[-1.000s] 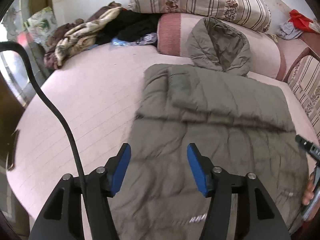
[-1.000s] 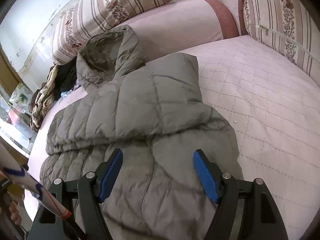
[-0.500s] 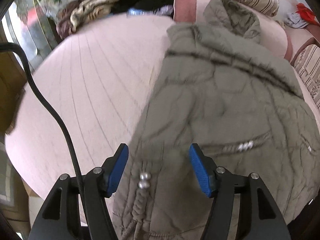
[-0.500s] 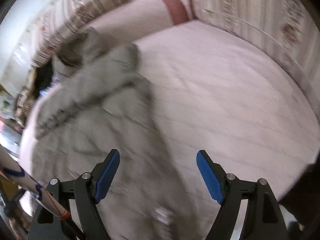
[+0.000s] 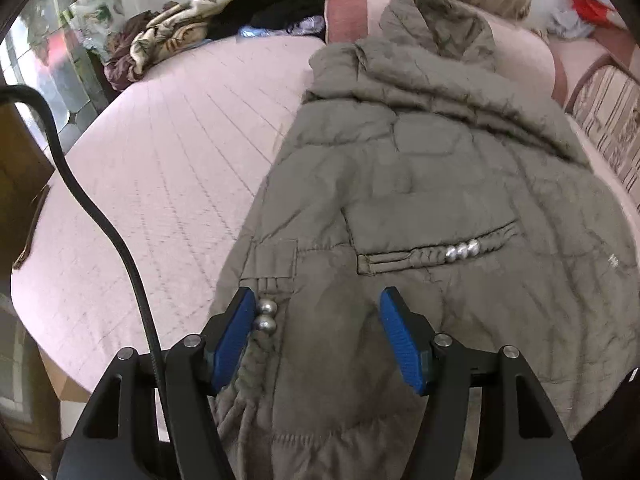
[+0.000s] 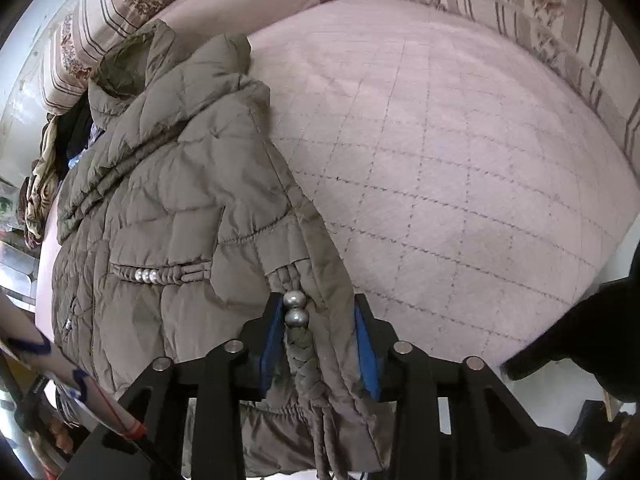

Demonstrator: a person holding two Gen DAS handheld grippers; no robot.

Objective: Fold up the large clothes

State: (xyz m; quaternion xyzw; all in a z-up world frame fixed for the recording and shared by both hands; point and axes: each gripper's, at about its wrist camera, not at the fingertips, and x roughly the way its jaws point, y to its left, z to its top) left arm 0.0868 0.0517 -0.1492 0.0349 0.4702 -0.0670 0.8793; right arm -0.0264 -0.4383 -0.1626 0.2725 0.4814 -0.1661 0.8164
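Jacket: I'm looking at the olive-grey quilted puffer jacket with a hood lying on the pink quilted bed, its hem toward me and hanging over the near edge, its hood up against the pink bolster cushion.

Left tongs: my left tongs are spread wide, blue pads either side of the hem fabric, and I can't see them pressing on it. The left pad sits right beside two silver beads on a braided cord.

Right tongs: my right tongs are narrowed onto the jacket's hem, fabric and a braided cord with two silver beads bunched between the blue pads. That's a pinch on the jacket.

Pocket trim: three silver beads sit on a braided pocket strip across the jacket's middle.

Bed, right side: bare pink quilting, striped floral cushions along the far edge.

Far left corner: a heap of patterned and dark clothes lies well apart from the jacket.

Cable: a black cable curves over the left view.
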